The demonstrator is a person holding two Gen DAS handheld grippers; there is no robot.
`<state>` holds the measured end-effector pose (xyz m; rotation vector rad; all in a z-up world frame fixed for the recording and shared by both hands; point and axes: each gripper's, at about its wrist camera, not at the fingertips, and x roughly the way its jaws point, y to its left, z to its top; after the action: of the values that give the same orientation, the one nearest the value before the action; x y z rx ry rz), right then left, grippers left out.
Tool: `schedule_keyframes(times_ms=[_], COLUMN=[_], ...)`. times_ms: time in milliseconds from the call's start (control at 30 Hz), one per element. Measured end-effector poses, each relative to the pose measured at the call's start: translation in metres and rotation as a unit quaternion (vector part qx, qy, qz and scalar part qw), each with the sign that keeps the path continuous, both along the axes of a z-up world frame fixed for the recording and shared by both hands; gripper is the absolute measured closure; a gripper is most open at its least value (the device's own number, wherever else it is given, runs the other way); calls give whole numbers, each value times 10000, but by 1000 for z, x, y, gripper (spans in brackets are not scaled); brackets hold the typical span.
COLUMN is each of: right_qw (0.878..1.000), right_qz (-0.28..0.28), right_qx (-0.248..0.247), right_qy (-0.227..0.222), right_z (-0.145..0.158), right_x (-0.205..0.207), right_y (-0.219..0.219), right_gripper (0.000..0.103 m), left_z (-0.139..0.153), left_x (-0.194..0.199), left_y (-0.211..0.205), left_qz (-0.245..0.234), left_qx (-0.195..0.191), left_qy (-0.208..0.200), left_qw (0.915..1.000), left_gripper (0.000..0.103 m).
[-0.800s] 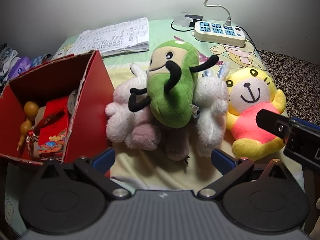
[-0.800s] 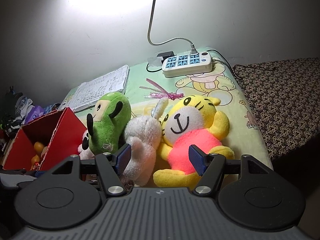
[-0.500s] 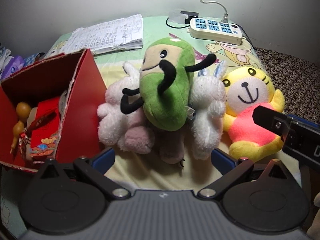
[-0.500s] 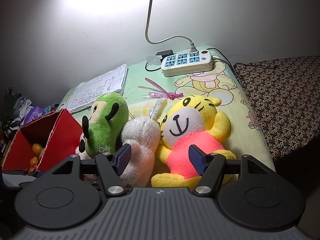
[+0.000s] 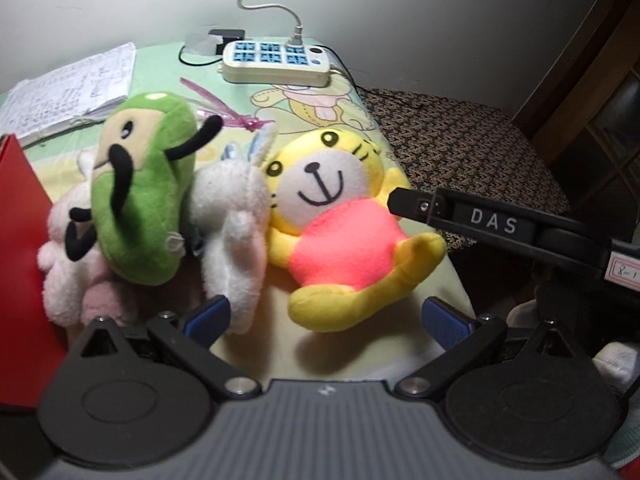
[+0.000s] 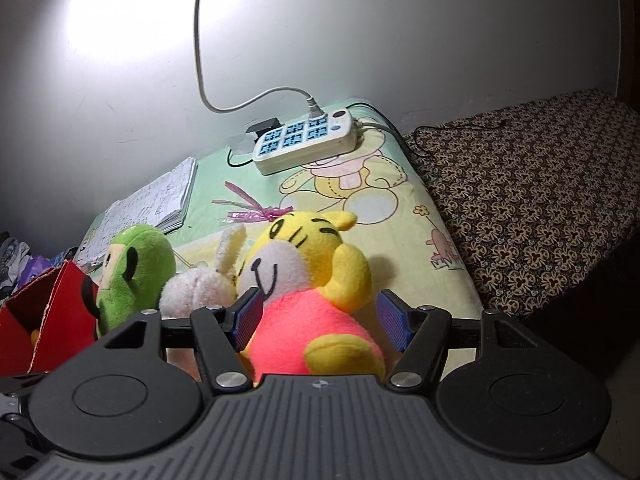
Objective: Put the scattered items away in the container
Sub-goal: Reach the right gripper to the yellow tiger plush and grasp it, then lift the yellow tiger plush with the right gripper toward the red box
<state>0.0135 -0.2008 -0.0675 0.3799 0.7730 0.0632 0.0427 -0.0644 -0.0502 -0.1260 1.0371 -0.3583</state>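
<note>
A yellow tiger plush (image 5: 336, 216) in a pink shirt lies on the blanket, also in the right wrist view (image 6: 308, 292). Left of it lie a white rabbit plush (image 5: 236, 216) and a green plush (image 5: 140, 192) on a pale pink plush (image 5: 68, 280). The red box (image 5: 20, 272) stands at the far left, also in the right wrist view (image 6: 44, 320). My right gripper (image 6: 320, 316) is open, its jaws on either side of the tiger's body. My left gripper (image 5: 326, 316) is open, just in front of the tiger's feet.
A white power strip (image 5: 276, 64) with cables lies at the back by the wall. A notebook (image 5: 68, 92) lies back left. A pink ribbon (image 6: 256, 212) lies behind the plushes. A brown patterned cover (image 6: 532, 208) is on the right.
My left gripper has swung right, from the green plush to the tiger. My right gripper has moved forward and down, so its open jaws now straddle the tiger.
</note>
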Motion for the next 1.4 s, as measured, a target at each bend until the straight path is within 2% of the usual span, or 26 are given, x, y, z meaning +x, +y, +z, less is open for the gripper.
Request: schedule_keyframes(times_ms=[100,200,300,433,733,833,1033,1400], right_qw=[9988,9960,9922,9899,9775,9719,9694,9738], right_qz=[-48,164,421,609,763,764,791,424], right_qx=[452,816,1109,1229,1896,2155,2251,2104], right_qy=[159,319,371,367,518,564,585,749], right_z=[-12,-25,-35,-47,-71,-76,-72,-51], right_x=[8,16,22,31,52,55,46,-8], right_y=[-15,-20,-19,-18,-20,-23,-25,-43], right_gripper=[37,37,37,37,39,44,55,57], left_z=[-10,-18,-22,-31,-52,-53,-51,-31], left_x=[11,20,22,26,50,50,47,-11], left_y=[-5,-12,-23,-39,-41,-42,-45,-64], left_qz=[-78,-203,-413,-658,-710,-746,-905,-1522], left_qx=[-308,-454,-322,149,227,172,92,-87], left_qy=[184,247,141,-7,181,146,124,-38], left_qw=[9993,9985,9985,9977,9971,9970,9958,9883], left_gripper=[2,3,5,5,10,10,11,13])
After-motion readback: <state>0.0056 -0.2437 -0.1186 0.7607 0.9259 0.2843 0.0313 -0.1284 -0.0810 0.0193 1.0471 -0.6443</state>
